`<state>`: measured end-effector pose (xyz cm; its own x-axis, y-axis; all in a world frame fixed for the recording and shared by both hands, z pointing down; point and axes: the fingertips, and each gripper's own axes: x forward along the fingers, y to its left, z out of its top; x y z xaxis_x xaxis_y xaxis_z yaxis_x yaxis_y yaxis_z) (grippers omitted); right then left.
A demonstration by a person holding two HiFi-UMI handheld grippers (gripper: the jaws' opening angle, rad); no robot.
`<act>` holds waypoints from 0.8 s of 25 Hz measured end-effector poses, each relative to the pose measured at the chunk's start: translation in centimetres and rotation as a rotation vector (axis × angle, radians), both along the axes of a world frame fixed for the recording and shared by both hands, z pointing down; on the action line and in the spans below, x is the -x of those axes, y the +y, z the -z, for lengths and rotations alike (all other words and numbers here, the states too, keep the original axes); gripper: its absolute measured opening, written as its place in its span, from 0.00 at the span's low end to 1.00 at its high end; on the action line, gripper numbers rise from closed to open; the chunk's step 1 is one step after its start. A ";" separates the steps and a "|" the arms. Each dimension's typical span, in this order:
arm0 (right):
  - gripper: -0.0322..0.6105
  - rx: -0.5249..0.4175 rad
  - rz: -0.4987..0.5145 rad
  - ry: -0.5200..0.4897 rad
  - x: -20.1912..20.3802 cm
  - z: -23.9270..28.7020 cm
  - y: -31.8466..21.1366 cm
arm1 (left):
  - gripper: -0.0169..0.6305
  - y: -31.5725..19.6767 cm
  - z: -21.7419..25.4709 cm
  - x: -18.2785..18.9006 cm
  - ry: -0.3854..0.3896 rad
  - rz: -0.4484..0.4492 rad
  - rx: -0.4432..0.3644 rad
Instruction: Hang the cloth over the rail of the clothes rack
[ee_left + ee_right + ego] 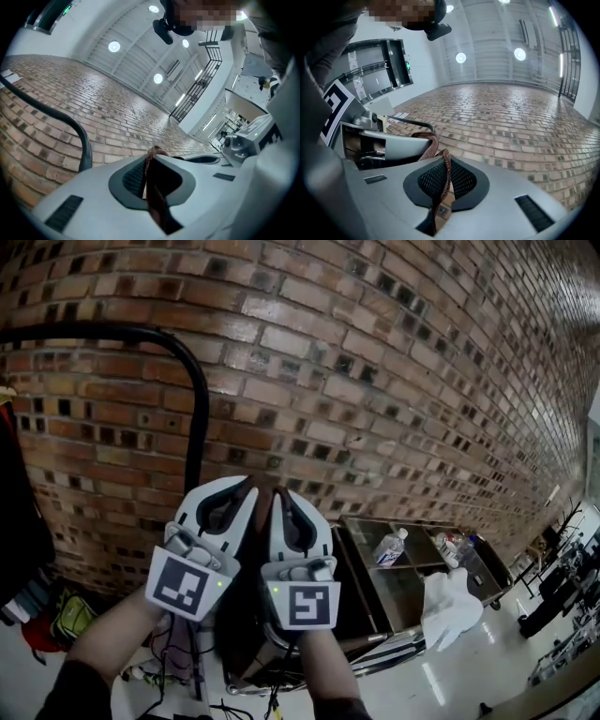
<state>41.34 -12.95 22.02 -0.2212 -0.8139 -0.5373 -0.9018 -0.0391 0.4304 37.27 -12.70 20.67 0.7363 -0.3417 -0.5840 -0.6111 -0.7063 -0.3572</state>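
Observation:
In the head view both grippers are held up side by side in front of the brick wall. A dark brown cloth (pixel 251 601) hangs down between them. My left gripper (pixel 246 489) is shut on the cloth's upper edge, and the fabric (pixel 157 197) shows pinched between its jaws (pixel 152 152). My right gripper (pixel 281 497) is also shut on that edge; a patterned brown fold (pixel 439 178) runs through its jaws (pixel 443 157). The black rail of the clothes rack (pixel 141 334) curves above and to the left of the grippers. The rail (pixel 70 123) also shows in both gripper views (pixel 412 123).
A brick wall (pixel 394 381) stands close ahead. To the lower right a metal cart (pixel 412 587) carries water bottles (pixel 391 547), with a white cloth (pixel 450 607) draped at its side. Dark garments (pixel 19 521) hang at the far left. Cables lie on the floor below.

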 end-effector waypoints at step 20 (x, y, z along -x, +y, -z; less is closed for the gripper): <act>0.07 -0.264 -0.025 -0.020 -2.4 15.0 -4.0 | 0.08 -4.5 15.7 -4.2 0.093 -0.188 -0.126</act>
